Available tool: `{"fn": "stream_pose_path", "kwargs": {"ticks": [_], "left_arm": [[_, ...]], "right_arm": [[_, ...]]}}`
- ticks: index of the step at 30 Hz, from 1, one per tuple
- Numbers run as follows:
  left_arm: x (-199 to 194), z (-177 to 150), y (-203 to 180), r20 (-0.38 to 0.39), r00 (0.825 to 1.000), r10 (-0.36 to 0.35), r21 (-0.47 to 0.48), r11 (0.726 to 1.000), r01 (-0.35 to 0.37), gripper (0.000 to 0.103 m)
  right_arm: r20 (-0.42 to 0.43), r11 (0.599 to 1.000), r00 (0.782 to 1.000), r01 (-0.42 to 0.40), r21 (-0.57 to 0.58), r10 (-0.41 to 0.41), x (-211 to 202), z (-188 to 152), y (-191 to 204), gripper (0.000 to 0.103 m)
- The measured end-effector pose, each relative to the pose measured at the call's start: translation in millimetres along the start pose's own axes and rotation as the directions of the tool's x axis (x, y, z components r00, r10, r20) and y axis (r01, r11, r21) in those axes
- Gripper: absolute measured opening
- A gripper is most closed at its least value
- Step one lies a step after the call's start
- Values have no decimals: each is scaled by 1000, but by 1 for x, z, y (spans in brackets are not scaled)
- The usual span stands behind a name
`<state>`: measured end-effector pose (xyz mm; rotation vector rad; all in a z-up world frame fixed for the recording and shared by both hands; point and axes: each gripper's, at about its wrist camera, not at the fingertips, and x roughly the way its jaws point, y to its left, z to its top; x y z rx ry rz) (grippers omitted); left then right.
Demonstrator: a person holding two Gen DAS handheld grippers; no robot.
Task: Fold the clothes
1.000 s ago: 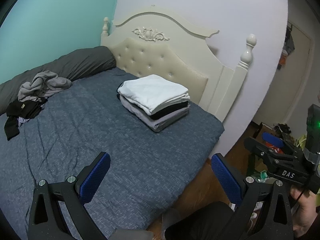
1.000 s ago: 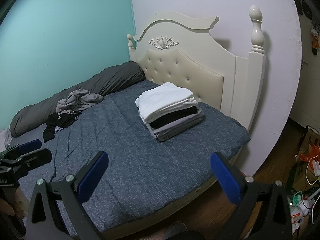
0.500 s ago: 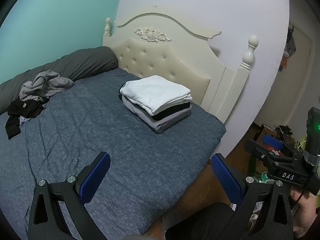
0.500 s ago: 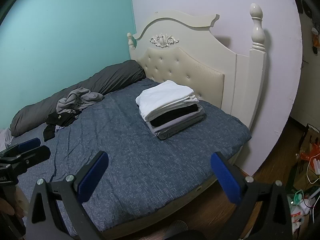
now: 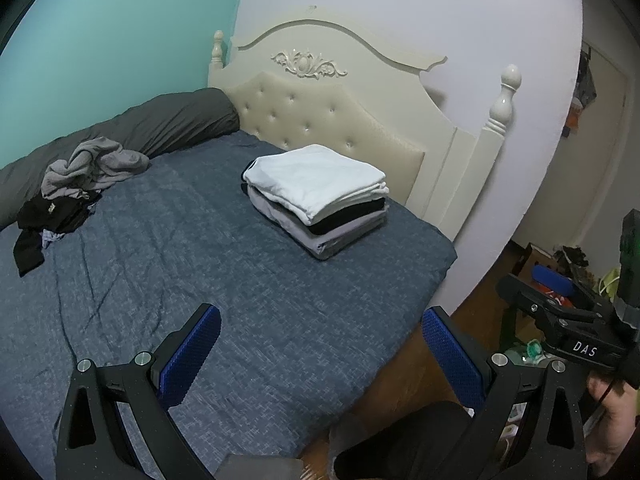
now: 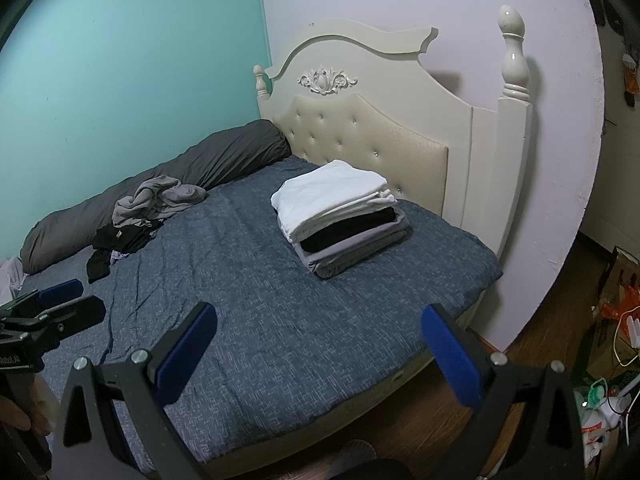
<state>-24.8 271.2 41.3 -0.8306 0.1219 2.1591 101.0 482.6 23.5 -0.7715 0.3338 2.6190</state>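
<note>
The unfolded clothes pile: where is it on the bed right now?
In both wrist views the unfolded clothes pile lies at the far left of the bed, against the dark grey bolster along the teal wall, well apart from the folded stack near the headboard.

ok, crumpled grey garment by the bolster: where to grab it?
Pinch a raised fold on top of the crumpled grey garment, coming from above on the near side. It lies bunched with ridges standing up, the dark grey bolster crowds its far side, and black clothes overlap its near-left edge.
</note>
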Motion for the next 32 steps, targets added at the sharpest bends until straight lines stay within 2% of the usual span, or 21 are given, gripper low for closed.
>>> {"fn": "stream_pose_path", "kwargs": {"ticks": [32], "left_arm": [[1, -1, 1, 9, 1000, -11, -8, 1000, 11, 102]], "right_arm": [[-10, 1000, 1000, 8, 12, -8, 1, -5, -2, 103]]}}
